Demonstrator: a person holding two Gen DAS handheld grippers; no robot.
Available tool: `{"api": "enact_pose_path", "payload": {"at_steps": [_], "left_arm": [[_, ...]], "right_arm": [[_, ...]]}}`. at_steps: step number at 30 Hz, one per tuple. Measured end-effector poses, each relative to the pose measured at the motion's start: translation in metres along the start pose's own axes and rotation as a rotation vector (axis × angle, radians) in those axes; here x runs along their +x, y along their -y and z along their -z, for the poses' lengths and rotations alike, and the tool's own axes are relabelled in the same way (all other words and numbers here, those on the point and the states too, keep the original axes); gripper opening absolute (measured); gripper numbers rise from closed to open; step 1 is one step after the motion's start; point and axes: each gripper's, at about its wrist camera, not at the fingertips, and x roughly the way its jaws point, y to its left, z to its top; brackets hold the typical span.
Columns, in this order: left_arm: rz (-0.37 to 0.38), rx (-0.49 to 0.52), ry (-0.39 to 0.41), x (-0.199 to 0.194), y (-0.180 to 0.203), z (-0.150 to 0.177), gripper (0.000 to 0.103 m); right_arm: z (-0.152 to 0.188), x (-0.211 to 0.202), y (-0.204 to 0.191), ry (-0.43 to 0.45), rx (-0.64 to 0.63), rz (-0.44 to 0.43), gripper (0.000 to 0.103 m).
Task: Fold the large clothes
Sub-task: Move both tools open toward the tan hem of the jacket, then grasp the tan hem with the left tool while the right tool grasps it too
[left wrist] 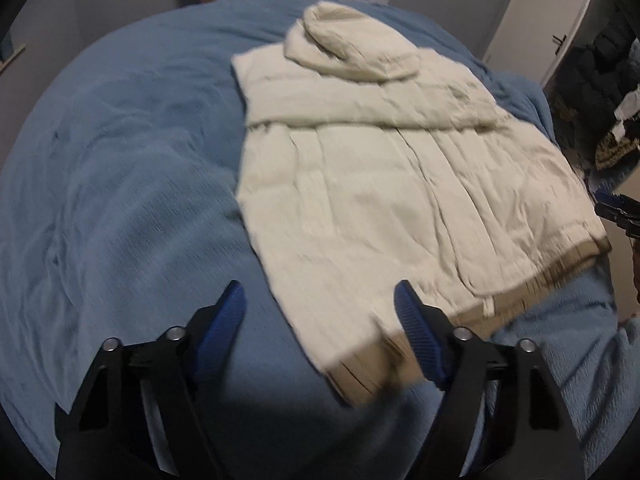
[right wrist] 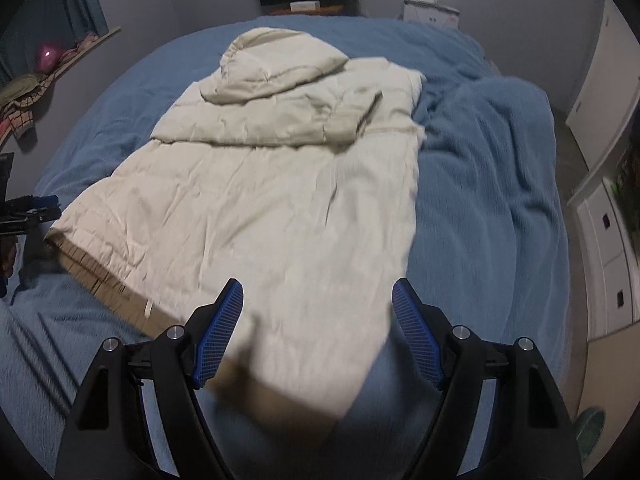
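Left claw (left wrist: 320, 312) open above jacket (left wrist: 380, 184) hem corner.

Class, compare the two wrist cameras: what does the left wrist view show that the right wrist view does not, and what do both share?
Only the left wrist view: the left gripper from behind, open over the jacket's near hem corner, and a grey door at right.

Only the right wrist view: the right gripper from behind, open above the hem, a pink ball on a shelf at left, and white drawers at right.

Both: the cream hooded jacket lying flat on the blue bedspread, sleeves folded in.
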Motion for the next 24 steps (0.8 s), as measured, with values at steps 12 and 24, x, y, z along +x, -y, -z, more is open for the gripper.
{"api": "enact_pose_path", "payload": {"at_steps": [12, 24], "left_arm": [[0.066, -0.043, -0.093, -0.001, 0.016, 0.02, 0.07], [0.09, -0.049, -0.114, 0.022, 0.02, 0.014, 0.066]], "right_arm": [[0.038, -0.006, 0.017, -0.078, 0.14, -0.053, 0.073], [0.026, 0.017, 0.011, -0.076, 0.145, -0.183, 0.062]]}}
